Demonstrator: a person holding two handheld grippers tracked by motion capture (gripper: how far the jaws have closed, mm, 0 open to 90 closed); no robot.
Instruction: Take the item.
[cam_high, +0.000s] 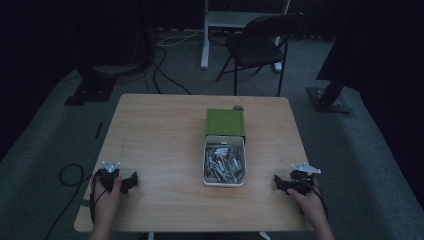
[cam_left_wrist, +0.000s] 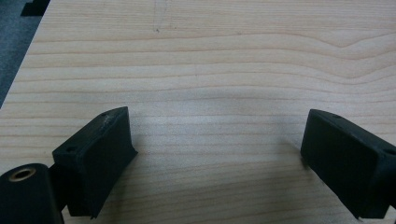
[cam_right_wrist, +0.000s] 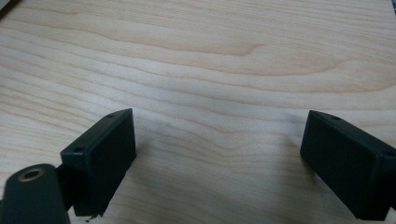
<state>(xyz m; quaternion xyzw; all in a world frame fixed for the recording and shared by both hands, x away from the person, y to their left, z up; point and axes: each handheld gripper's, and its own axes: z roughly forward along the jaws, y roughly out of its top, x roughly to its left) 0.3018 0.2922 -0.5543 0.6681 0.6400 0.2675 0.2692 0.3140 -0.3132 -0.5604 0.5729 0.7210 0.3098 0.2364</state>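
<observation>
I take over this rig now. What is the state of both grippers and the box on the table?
Left gripper: open, holds nothing, low at the near left of the table.
Right gripper: open, holds nothing, near right.
White tray of small metal parts sits mid-table, drawn out of the green box.
Done: nothing visible.
Left: probably all the handling; neither gripper touches the tray.
</observation>
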